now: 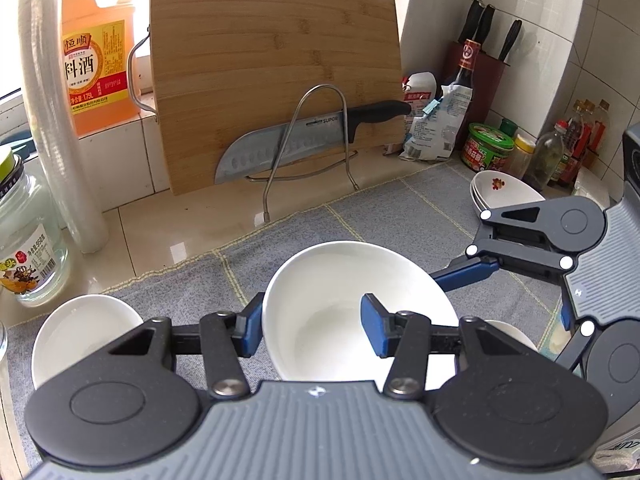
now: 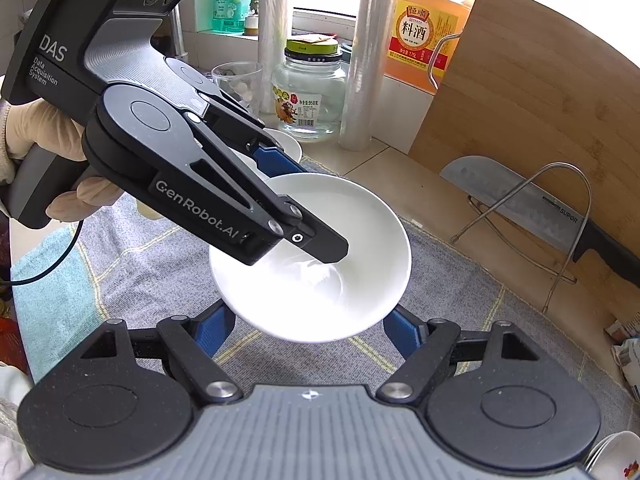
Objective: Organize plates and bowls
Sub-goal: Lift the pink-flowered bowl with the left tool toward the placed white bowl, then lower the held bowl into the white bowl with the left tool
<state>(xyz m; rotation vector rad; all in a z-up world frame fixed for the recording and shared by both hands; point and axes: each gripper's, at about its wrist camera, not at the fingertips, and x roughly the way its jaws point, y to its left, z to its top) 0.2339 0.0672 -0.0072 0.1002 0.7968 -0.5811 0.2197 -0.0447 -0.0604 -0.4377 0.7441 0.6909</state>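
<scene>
A plain white bowl (image 1: 320, 276) (image 2: 360, 240) hangs tilted over the grey checked towel (image 1: 380, 208). My left gripper (image 1: 312, 320) is shut on its wall, with one pad outside the rim and the other inside. In the right wrist view a gloved hand brings that gripper in from the upper left, its finger (image 2: 320, 244) reaching the bowl's bottom. My right gripper (image 2: 308, 320) straddles the bowl's near underside; the rim hides its pad tips. A second white bowl (image 1: 76, 332) (image 2: 288, 144) rests on the towel. Stacked patterned bowls (image 1: 500, 192) (image 2: 618, 456) sit to the right.
A bamboo cutting board (image 1: 272, 60) and a knife (image 1: 300, 140) lean in a wire rack against the wall. A glass jar (image 1: 28, 240), a roll of wrap (image 1: 60, 140) and an orange bottle (image 1: 96, 60) stand at left. Condiment jars and a knife block (image 1: 488, 76) crowd the back right corner.
</scene>
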